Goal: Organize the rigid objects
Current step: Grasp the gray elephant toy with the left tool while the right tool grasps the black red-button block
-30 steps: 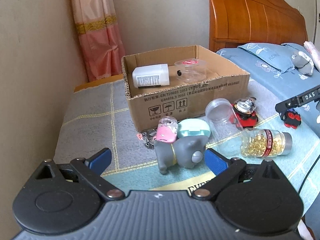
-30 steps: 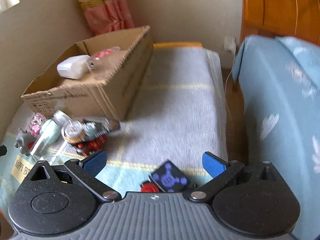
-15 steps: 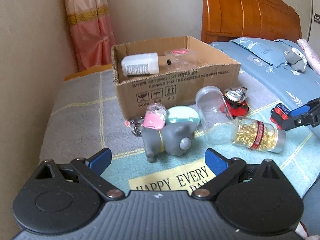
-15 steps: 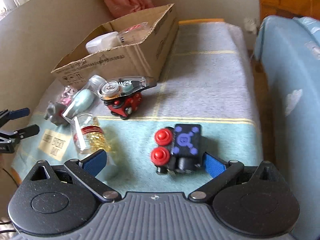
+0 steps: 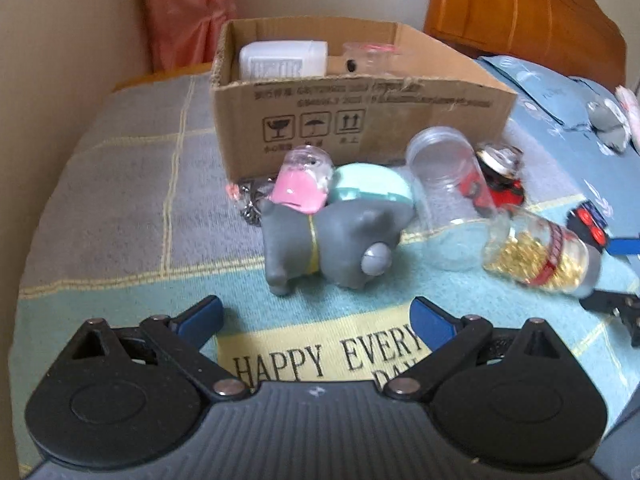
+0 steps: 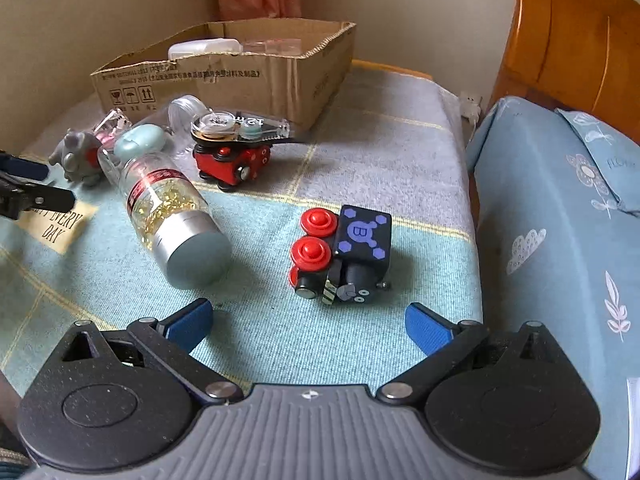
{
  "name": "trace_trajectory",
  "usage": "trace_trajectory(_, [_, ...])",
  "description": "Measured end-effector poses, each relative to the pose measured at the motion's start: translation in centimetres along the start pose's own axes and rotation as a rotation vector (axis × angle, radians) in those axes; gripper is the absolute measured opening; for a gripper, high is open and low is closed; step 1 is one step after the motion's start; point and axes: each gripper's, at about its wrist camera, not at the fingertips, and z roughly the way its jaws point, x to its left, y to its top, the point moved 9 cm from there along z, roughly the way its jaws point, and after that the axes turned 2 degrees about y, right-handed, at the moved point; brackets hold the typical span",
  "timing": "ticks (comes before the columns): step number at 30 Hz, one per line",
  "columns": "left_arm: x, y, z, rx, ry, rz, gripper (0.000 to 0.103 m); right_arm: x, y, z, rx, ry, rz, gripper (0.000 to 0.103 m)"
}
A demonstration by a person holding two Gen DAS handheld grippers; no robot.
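Note:
A cardboard box stands at the back with a white bottle and a clear jar inside. In front lie a grey toy animal, a pink-capped item, a mint case, an empty clear jar, a bottle of gold capsules and a red toy car. My left gripper is open, just short of the grey toy. My right gripper is open, just short of a black-and-red toy block.
Everything lies on a grey and teal blanket with a yellow "HAPPY EVERY DAY" patch. A wall runs along the left. A bed with blue bedding and a wooden headboard is on the right. A pink curtain hangs behind the box.
Both grippers have drawn back and swung to face the objects. The black-and-red block, earlier between the right fingers, now lies free ahead of them. The left gripper has closed in on the grey toy.

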Motion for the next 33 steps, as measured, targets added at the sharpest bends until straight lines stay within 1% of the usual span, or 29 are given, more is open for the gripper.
trace_trajectory(4, [0.2,0.4,0.6,-0.010,0.042,-0.017,0.102,0.0,0.0,-0.1,-0.011,0.010,-0.012,0.103])
trace_trajectory(6, [0.3,0.6,0.8,-0.014,0.050,-0.032,0.102,-0.1,0.0,-0.1,-0.019,0.013,-0.016,0.103])
trace_trajectory(10, [0.2,1.5,0.5,-0.040,0.019,-0.086,0.102,-0.1,0.0,-0.1,-0.038,0.018,-0.024,0.103])
trace_trajectory(12, [0.1,2.1,0.4,-0.065,0.015,-0.090,0.101,0.0,0.1,0.0,-0.039,0.021,-0.029,0.103])
trace_trajectory(15, [0.0,2.7,0.5,-0.076,0.018,-0.102,0.096,0.0,0.2,0.1,-0.042,0.027,-0.038,0.103])
trace_trajectory(16, [0.0,2.9,0.6,-0.078,0.009,-0.110,0.090,0.0,0.3,0.1,-0.044,0.030,-0.042,0.103])
trace_trajectory(19, [-0.2,3.0,0.8,-0.064,-0.008,-0.121,0.082,-0.1,0.4,0.3,-0.046,0.042,-0.055,0.103])
trace_trajectory(26, [-0.5,3.4,0.7,-0.070,-0.005,-0.113,0.080,-0.5,1.5,1.1,-0.050,0.055,-0.074,0.103])
trace_trajectory(31, [-0.7,3.5,0.7,-0.068,-0.012,-0.114,0.076,-1.1,2.2,1.6,-0.053,0.037,-0.083,0.102])
trace_trajectory(32, [-0.7,3.5,0.7,-0.067,-0.011,-0.112,0.076,-1.2,2.3,1.6,-0.056,0.027,-0.088,0.099])
trace_trajectory(33, [-0.7,3.5,0.7,-0.067,-0.011,-0.111,0.076,-1.4,2.4,1.5,-0.061,0.020,-0.089,0.094])
